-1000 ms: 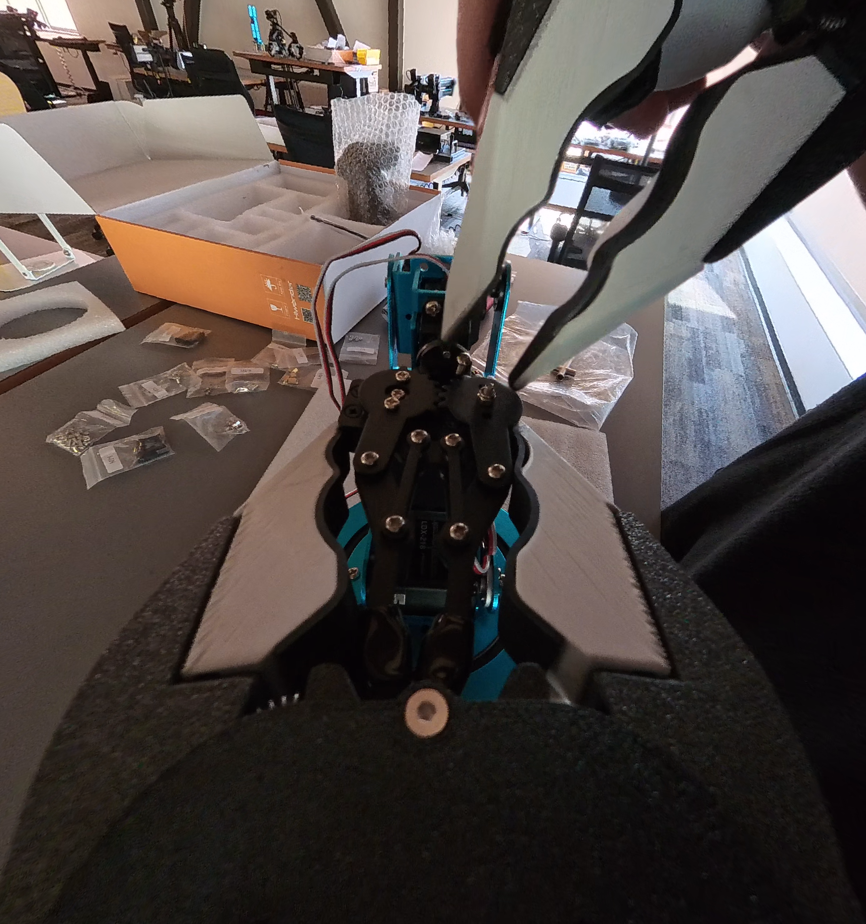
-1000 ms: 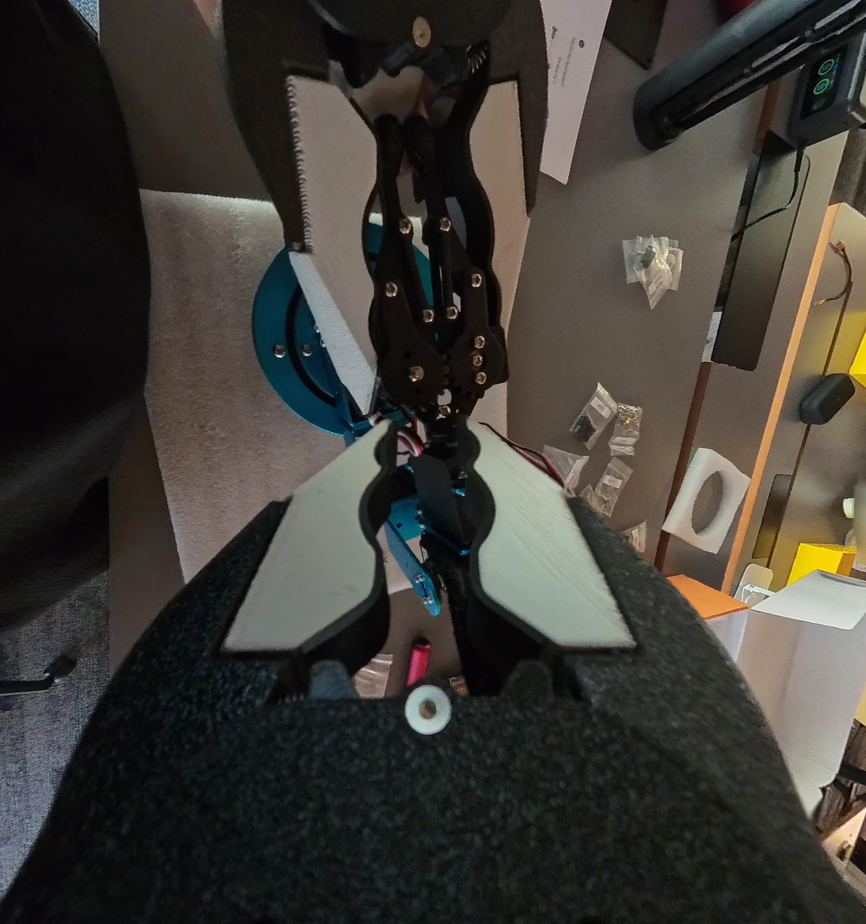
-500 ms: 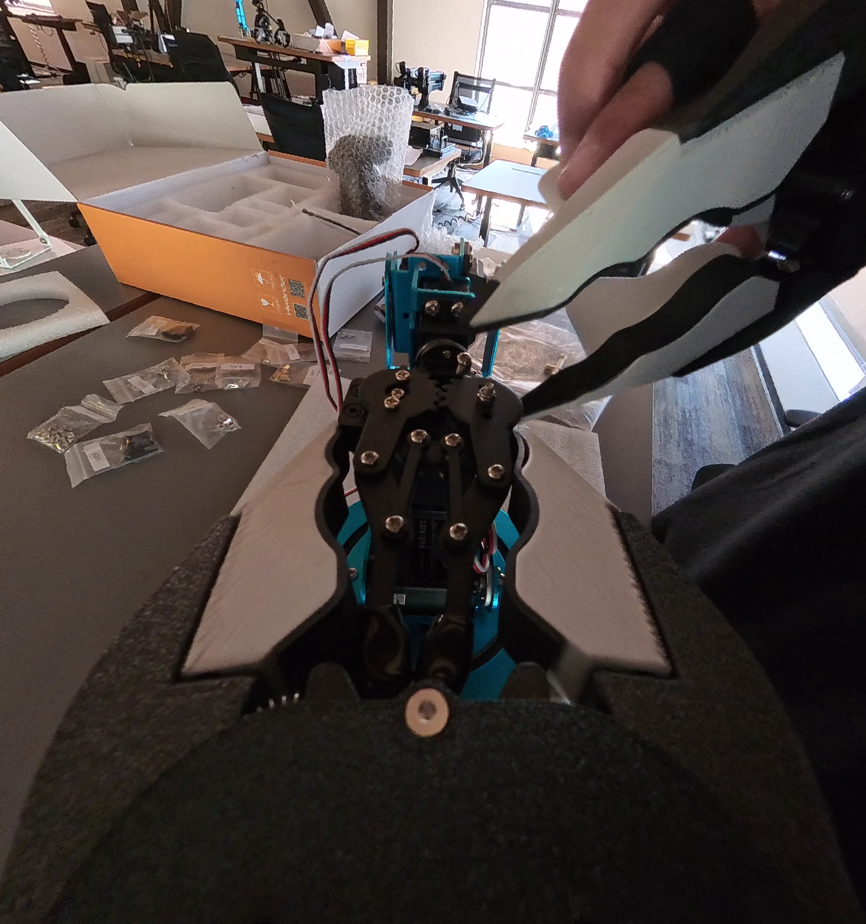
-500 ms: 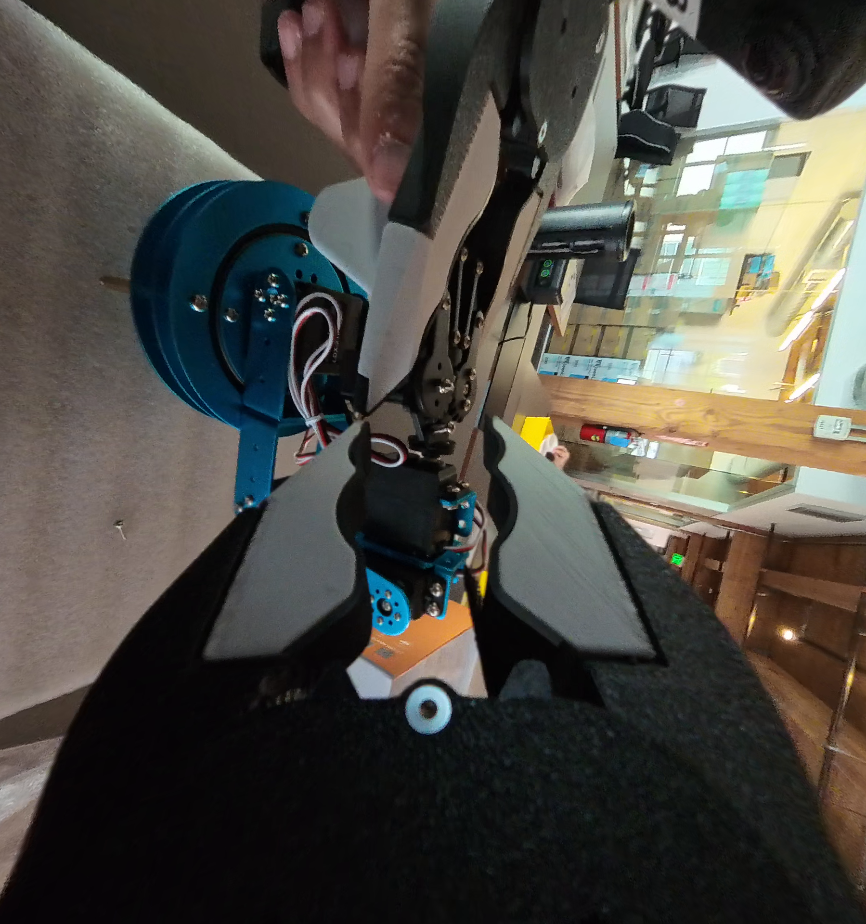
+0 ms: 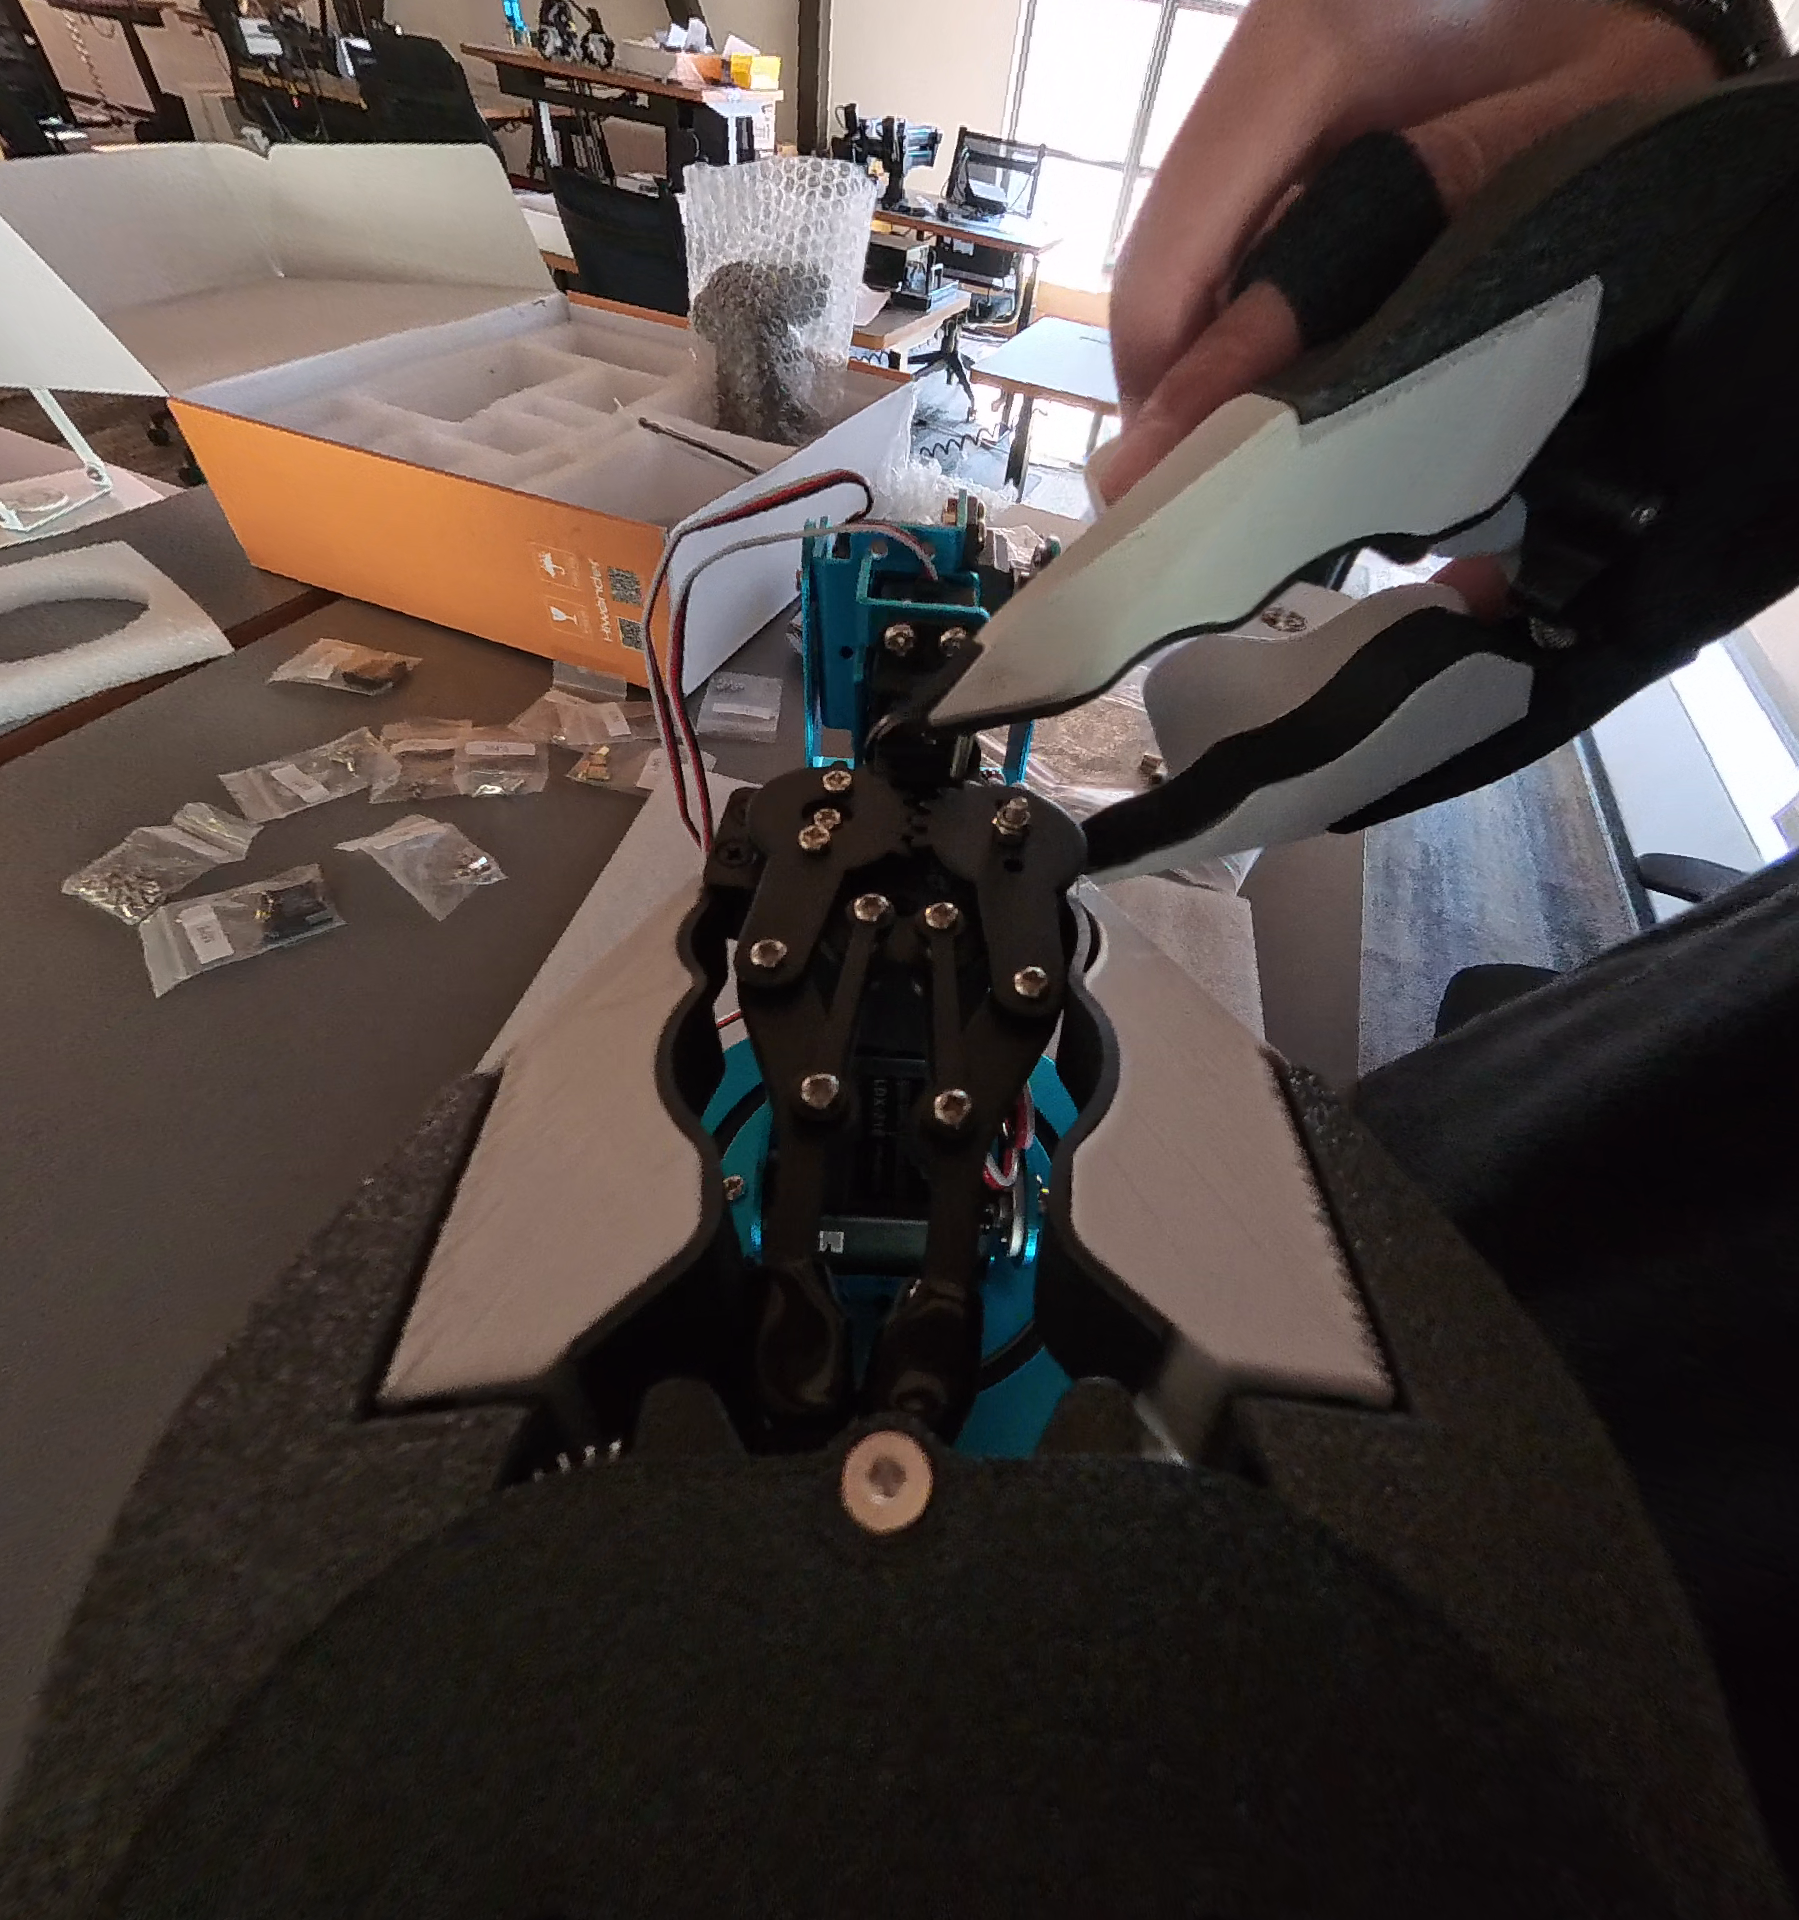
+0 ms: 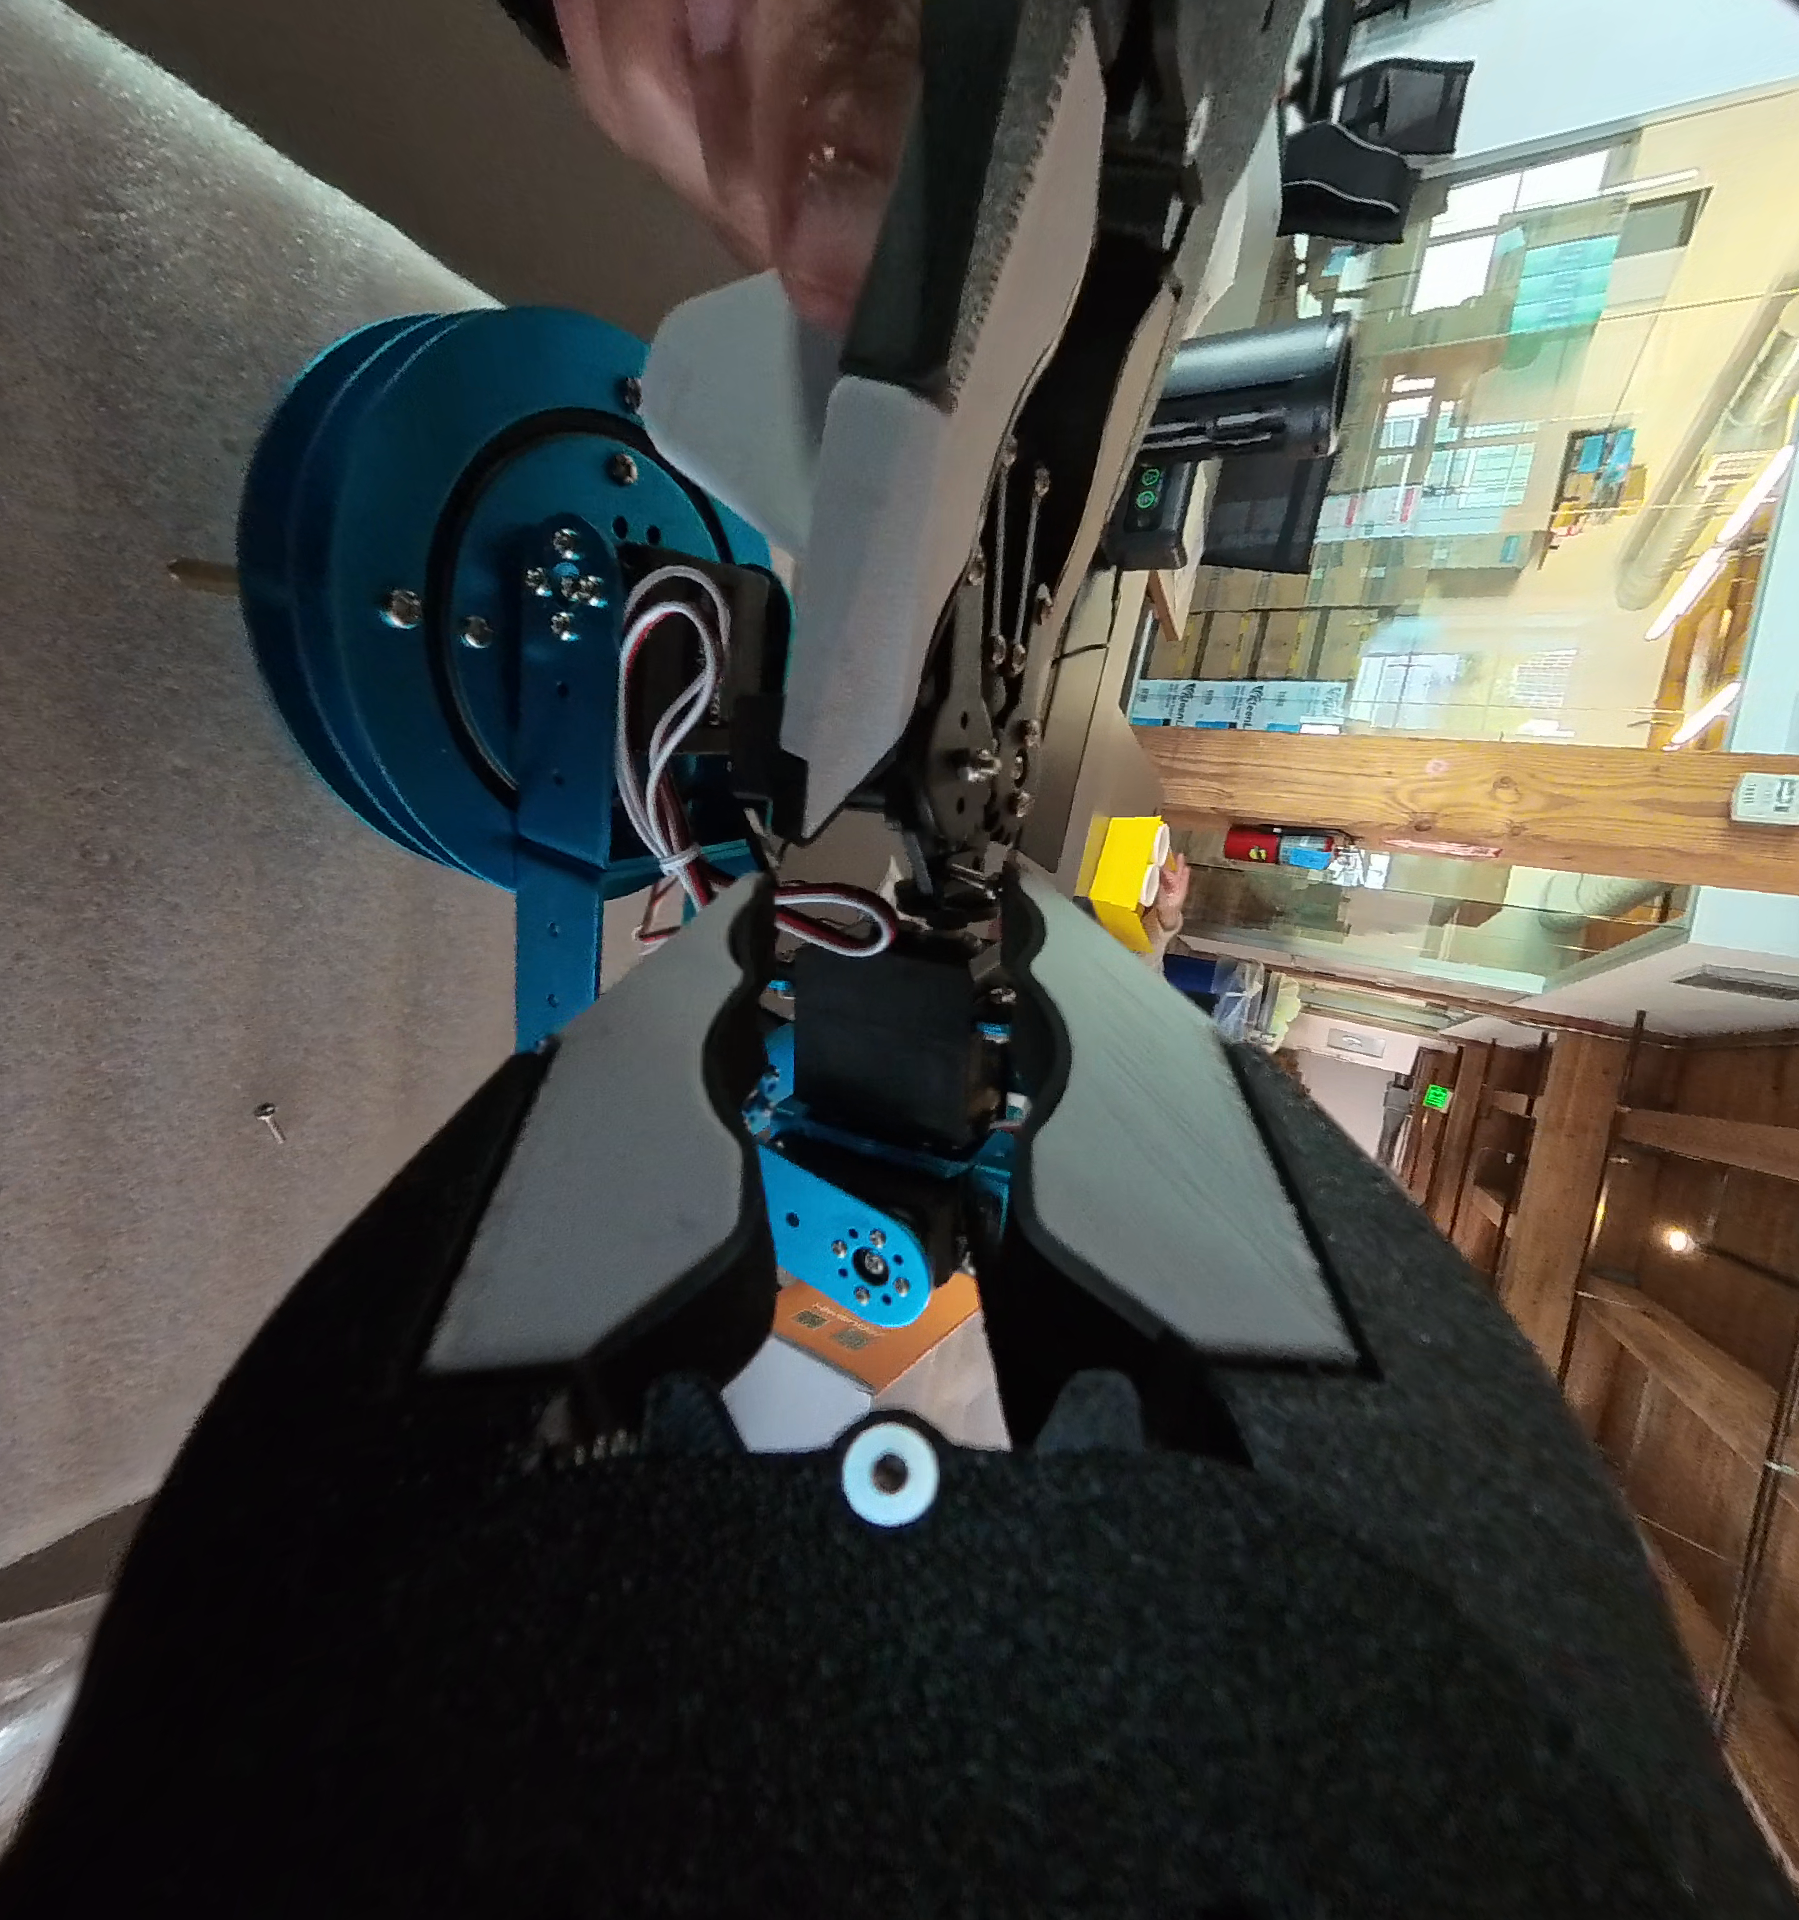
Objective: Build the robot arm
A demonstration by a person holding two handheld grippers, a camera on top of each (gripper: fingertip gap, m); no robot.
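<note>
- Grippers first: our left gripper [image 5: 890, 935] has its two fingers closed on the black claw [image 5: 895, 997] of a small blue robot arm [image 5: 874, 613].
- Our right gripper [image 6: 879, 914] is part open around the black motor block [image 6: 879, 1039] of that toy arm. We cannot tell if it is squeezing it.
- Both grippers meet nose to nose at the claw's top.
- Red, white and black wires [image 5: 687, 623] loop off the arm.
- Its round blue base [image 6: 438, 644] is just beside a pale mat [image 6: 95, 623].
- Little bags of screws [image 5: 251, 914] lie on the grey table [image 5: 95, 1091].
- An open orange box [image 5: 427, 530] sits behind them.
</note>
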